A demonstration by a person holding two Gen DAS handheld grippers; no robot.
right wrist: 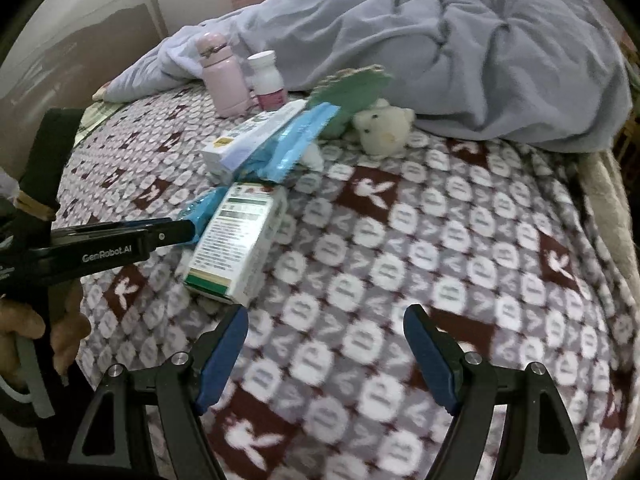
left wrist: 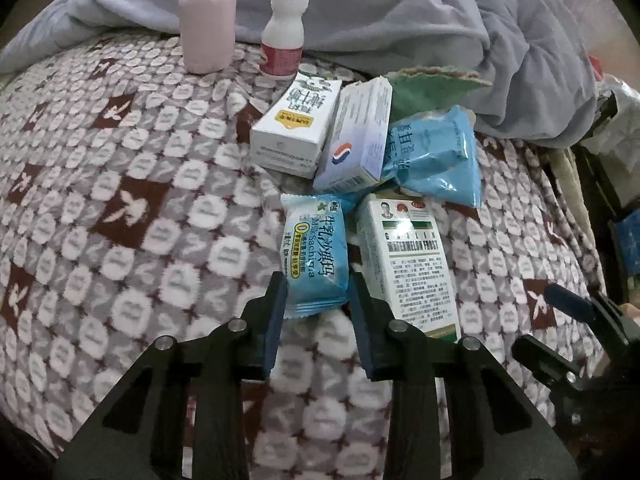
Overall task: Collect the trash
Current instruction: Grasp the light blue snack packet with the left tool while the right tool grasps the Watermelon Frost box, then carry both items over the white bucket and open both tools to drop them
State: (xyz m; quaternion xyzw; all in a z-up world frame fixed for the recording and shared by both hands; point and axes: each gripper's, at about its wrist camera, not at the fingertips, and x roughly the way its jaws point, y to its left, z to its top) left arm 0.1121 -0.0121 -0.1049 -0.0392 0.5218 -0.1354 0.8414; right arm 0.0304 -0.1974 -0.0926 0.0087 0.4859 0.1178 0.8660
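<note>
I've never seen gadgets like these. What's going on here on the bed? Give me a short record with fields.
Setting: patterned blanket on a bed, grey duvet bunched behind
Litter pile: blue snack packet, Watermelon Frost box, two white boxes, another blue packet
Standing behind: pink flask, white pill bottle
Also there: small white plush toy
Left gripper: fingers on either side of the blue snack packet's near end, seemingly touching it
Right gripper: fingers wide apart, nothing between them, just short of the Watermelon Frost box

A bed with a patterned blanket (right wrist: 400, 240) is carrying a crumpled grey duvet (right wrist: 460, 48). Lying on it are cartons (left wrist: 412, 264), blue snack packets (left wrist: 314, 252), a pink flask (left wrist: 207, 26), a white bottle (left wrist: 282, 36) and a plush toy (right wrist: 382, 124).
</note>
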